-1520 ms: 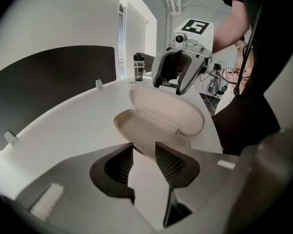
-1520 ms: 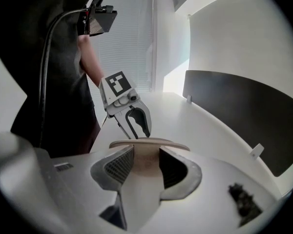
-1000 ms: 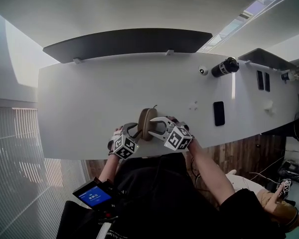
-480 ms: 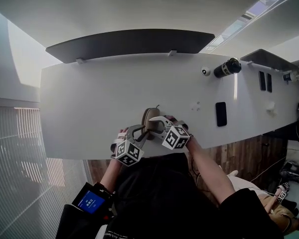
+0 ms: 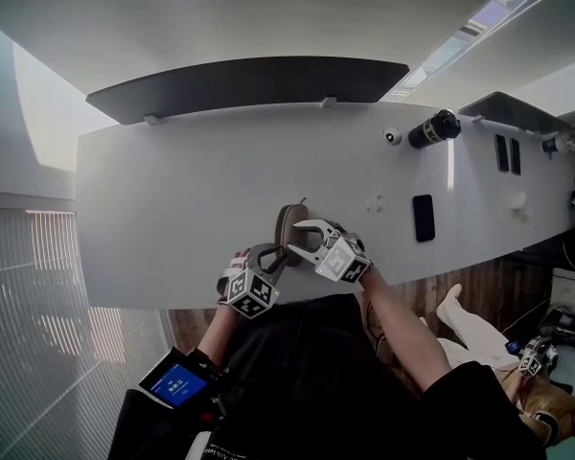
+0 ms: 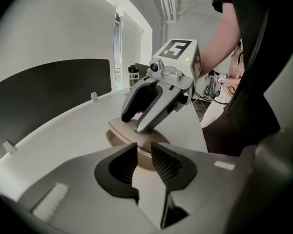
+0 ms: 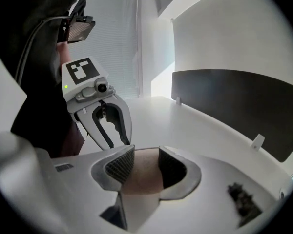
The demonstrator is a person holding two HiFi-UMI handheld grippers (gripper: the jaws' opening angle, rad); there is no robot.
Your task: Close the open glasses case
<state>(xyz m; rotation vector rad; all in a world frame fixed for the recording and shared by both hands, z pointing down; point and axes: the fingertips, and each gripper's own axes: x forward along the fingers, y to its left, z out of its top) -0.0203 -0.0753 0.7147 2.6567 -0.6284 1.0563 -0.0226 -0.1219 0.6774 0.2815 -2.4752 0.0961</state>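
Note:
The tan glasses case point(image 5: 287, 228) lies near the front edge of the white table point(image 5: 172, 199). In the left gripper view the case point(image 6: 121, 132) shows its lid low over the lower shell, with a thin seam between them. My right gripper point(image 5: 303, 238) reaches over it, jaws apart, fingertips resting on the lid point(image 7: 144, 172). My left gripper point(image 5: 268, 255) hovers just short of the case's near end. Its jaws are closing and hold nothing; the case lies beyond their tips point(image 6: 144, 152). Each gripper shows in the other's view: the right gripper point(image 6: 134, 122) and the left gripper point(image 7: 118, 139).
A black phone point(image 5: 422, 218) lies to the right of the case. A black bottle point(image 5: 433, 128) and a small white camera point(image 5: 391, 135) stand at the far right. A dark panel point(image 5: 249, 81) runs along the back edge. The person's body is close behind the front edge.
The left gripper has drawn back a little from the case and risen, and its jaws have narrowed. The right gripper has stayed over the case.

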